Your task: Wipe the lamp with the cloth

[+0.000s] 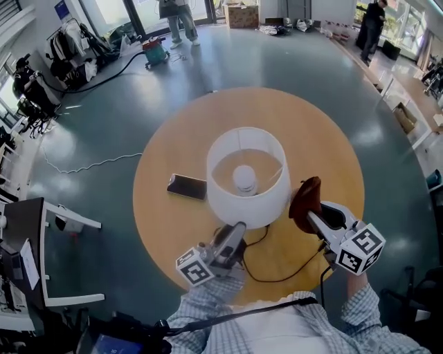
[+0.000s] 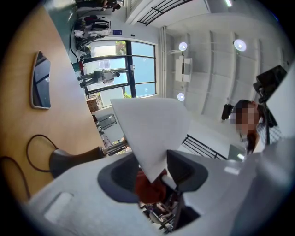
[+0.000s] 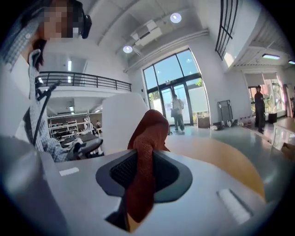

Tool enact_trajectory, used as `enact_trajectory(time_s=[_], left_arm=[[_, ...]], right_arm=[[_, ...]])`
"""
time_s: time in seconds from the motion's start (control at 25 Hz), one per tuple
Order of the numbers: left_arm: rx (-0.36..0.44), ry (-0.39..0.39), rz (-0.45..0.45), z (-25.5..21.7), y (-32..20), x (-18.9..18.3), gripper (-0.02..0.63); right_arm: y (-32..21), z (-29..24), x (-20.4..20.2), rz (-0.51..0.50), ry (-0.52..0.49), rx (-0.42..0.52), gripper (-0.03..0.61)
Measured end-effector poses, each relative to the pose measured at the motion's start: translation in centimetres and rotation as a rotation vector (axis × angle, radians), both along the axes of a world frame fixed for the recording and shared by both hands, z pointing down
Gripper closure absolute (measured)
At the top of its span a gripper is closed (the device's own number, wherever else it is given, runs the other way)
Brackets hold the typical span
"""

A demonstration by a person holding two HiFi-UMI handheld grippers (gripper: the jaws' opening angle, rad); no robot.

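Closest in, right gripper (image 3: 143, 161) pinched narrow on a rust-red cloth (image 3: 148, 131), with the bunched fabric standing up past the fingertips and a tail hanging back down between the jaws. Raised off the counter (image 1: 173, 228), tilted toward the lamp (image 1: 239, 207). Just ahead and to the left of those tips, the lamp's white shade (image 2: 150, 124), with the cloth close beside its wall; touching or not, impossible to tell. On the other side, left gripper (image 2: 152, 154) clamped on the lower edge of the shade, which fills the gap from one pad to the other at the fingertips and narrows further in. Seen past that edge, between the same jaws, a patch of the red cloth. Low and to the left of the left gripper, a dark grey base (image 2: 69, 161) on the wood, with a black cable (image 1: 277, 278) looping away from it and curving back under the right gripper. Inside the open top of the shade, a round white bulb (image 1: 244, 174). Further left of the left gripper and well apart from it, a dark phone (image 1: 187, 186) lying flat on the counter, near the shade but not touching. Beyond the round wooden counter, a grey-green floor (image 1: 104, 124) with a thin pale cord (image 1: 90, 166) trailing across it. Far ahead of both grippers, a teal and red machine (image 1: 156, 52), a cardboard box (image 1: 242, 14), one person (image 1: 178, 17) standing by the glass doors and another person (image 1: 372, 28) off to the right.
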State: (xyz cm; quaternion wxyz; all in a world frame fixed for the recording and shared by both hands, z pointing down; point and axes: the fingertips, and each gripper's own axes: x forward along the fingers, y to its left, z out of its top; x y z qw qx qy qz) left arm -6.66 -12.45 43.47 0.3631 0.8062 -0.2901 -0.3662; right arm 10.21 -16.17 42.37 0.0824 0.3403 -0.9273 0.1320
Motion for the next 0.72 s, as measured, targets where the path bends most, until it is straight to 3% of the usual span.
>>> enact_trajectory(time_s=[0.2,0.32,0.52,0.72], left_arm=[[-0.006,0.007,0.002,0.1,0.0,0.1,0.425],[-0.008,0.007,0.003,0.2,0.0,0.1,0.426],[-0.013,0.017,0.004,0.2,-0.1,0.3,0.428],[-0.014,0.034,0.005,0.1,0.0,0.4,0.431]], right_arm=[[-1.6,-11.6,-2.0,-0.088,-0.105,0.258,0.488],[-2.4,-15.7,-3.8,-0.134,-0.164,0.335,0.486],[-4.6,-14.4,-5.5,-0.148,-0.173,0.296,0.488],[-7.4,-9.6,-4.2,-0.082,-0.163,0.158,0.489]])
